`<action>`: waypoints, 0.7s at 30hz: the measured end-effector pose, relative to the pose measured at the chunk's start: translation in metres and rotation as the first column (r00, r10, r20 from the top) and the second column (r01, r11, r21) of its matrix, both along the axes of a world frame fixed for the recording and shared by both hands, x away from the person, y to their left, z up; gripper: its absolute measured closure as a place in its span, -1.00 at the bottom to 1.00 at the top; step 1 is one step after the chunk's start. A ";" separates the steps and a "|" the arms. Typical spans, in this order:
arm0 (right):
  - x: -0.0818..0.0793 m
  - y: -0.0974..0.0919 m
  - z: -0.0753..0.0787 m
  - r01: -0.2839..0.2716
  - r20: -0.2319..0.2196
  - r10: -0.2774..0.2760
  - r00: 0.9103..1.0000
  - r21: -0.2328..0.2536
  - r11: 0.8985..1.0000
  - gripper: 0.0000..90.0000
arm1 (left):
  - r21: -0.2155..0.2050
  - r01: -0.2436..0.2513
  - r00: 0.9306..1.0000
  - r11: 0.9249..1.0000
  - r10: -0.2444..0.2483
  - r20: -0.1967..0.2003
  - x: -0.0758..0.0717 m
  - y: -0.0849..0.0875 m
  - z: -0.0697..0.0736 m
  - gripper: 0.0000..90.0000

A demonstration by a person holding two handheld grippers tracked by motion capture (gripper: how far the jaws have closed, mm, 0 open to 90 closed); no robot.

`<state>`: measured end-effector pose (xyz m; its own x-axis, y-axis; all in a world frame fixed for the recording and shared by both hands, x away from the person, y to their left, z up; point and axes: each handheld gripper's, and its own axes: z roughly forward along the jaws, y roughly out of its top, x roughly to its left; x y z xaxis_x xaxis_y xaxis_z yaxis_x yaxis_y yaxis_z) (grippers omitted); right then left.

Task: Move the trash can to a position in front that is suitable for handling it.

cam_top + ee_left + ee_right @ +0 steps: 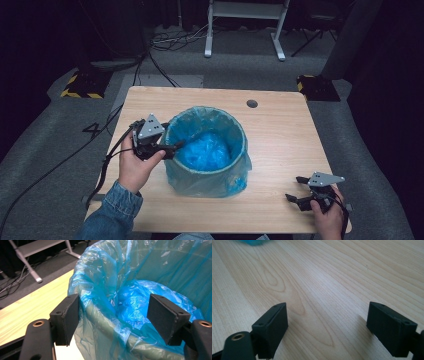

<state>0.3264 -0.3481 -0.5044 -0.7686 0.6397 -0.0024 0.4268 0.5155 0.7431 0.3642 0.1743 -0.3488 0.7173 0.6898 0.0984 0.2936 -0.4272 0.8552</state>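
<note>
Bin (pixel 207 175): round, stands mid-table, a bit toward your side; lined w/ a blue bag (pixel 206 150) whose edge is folded over the rim all round.
Bag: thin, see-through, crinkled; bunched in a heap at the bottom inside; outer skirt hangs down the bin wall, loose flap at the right near the table.
Left gripper (pixel 176 146): in your left hand (pixel 134 167), at the bin's left rim, pointing across it. Jaws spread wide, straddling the rim: in the left gripper view one pad (pixel 71 317) sits outside against the bag film, the other pad (pixel 166 315) hangs inside over the bunched plastic. Outer pad looks touching the film; inner one apart. No pinch.
Rim (pixel 117 327): greenish-grey under the film, runs btwn the two pads.
Right gripper (pixel 299 189): in your right hand (pixel 330 217), at the table's near right corner, well apart from the bin. Jaws spread, nothing btwn them, only bare wood below.
Table (pixel 280 130): light wood, small dark round hole near the far edge.
Cable (pixel 60 165): trails from your left gripper off the left edge to the floor.
</note>
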 end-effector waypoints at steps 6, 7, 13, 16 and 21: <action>0.000 0.000 0.000 -0.001 -0.001 0.001 1.000 0.000 1.000 -0.62 | 0.004 0.041 0.999 0.999 -0.041 0.005 -0.010 -0.020 0.000 -0.46; 0.000 0.000 0.000 0.000 0.000 0.000 1.000 0.000 1.000 -0.62 | 0.002 0.043 0.999 0.999 -0.043 0.005 -0.011 -0.022 0.000 -0.47; 0.000 0.000 0.000 0.000 0.000 0.000 1.000 0.000 1.000 -0.62 | -0.019 0.070 0.997 0.997 -0.069 0.015 -0.016 -0.038 -0.003 -0.57; 0.000 0.000 0.000 0.000 0.000 0.000 1.000 0.000 1.000 -0.62 | -0.054 0.091 0.996 0.994 -0.091 0.006 -0.016 -0.043 -0.006 -0.58; 0.000 0.000 0.000 0.000 -0.001 0.000 1.000 0.000 1.000 -0.62 | -0.064 0.122 0.993 0.990 -0.121 0.017 -0.017 -0.047 -0.006 -0.59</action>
